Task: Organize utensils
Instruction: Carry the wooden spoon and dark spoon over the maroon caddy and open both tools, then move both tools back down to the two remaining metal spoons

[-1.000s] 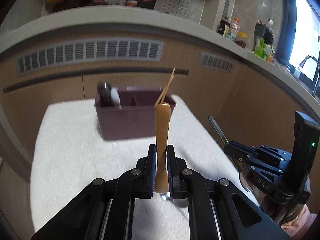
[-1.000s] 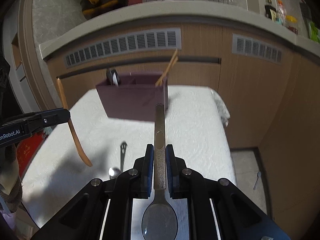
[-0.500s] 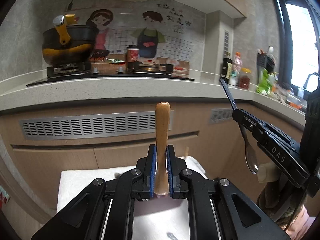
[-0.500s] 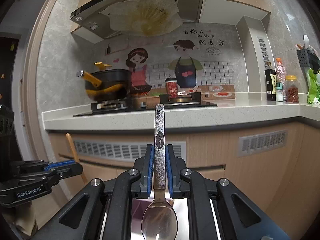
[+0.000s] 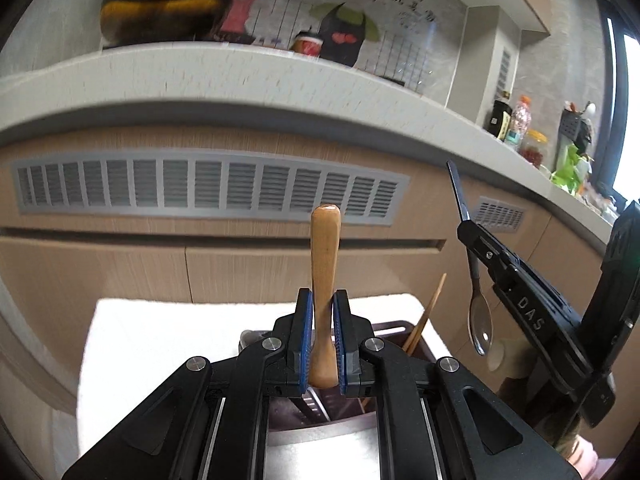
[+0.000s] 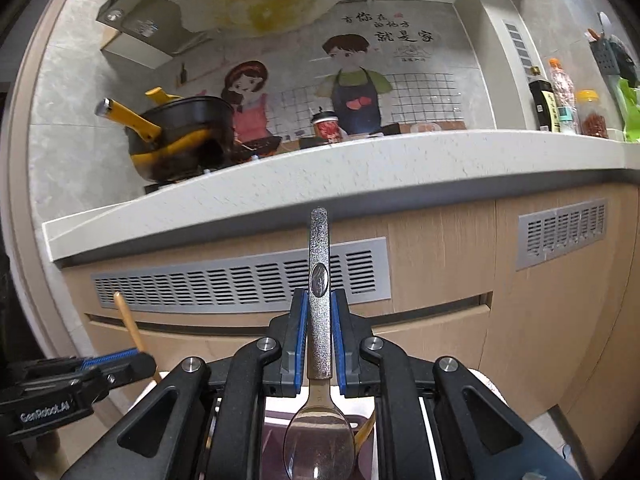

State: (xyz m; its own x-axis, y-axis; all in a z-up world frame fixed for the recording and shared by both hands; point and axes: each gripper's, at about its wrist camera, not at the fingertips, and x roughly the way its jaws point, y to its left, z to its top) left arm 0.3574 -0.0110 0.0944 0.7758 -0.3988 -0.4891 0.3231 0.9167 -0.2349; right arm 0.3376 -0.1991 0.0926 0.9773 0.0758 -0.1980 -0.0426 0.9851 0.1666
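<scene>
Left wrist view: left gripper point(image 5: 322, 334) at bottom centre, blue pads point(image 5: 305, 336) clamped on a wooden handle point(image 5: 325, 264) that stands upright, its rounded end above the fingers against the cabinet front. Below and behind the fingers, a purple caddy point(image 5: 394, 326) sits on a white towel point(image 5: 160, 332); only its rim and dividers show. Chopsticks point(image 5: 426, 314) lean out of the caddy's right part, tilted to the right. Right of frame, the right gripper point(image 5: 470, 236) grasps a metal spoon point(image 5: 478, 320), bowl hanging down, handle tip pointing up-left. Grey counter point(image 5: 240, 76) arcs across the upper frame, a vent grille point(image 5: 208, 186) under it.

Right wrist view: right gripper point(image 6: 320, 336) at bottom centre, pads closed on the spoon's point(image 6: 319, 432) textured handle; handle upright, bowl at the bottom edge, facing the camera. Caddy point(image 6: 276, 432) lies under the bowl, mostly hidden; chopstick tips point(image 6: 366, 428) show just right of the bowl. Lower left, the left gripper point(image 6: 136, 360) holds the wooden handle point(image 6: 128, 322), which slants up-left. Black pot point(image 6: 184, 136) with yellow handles on the counter, upper left.
</scene>
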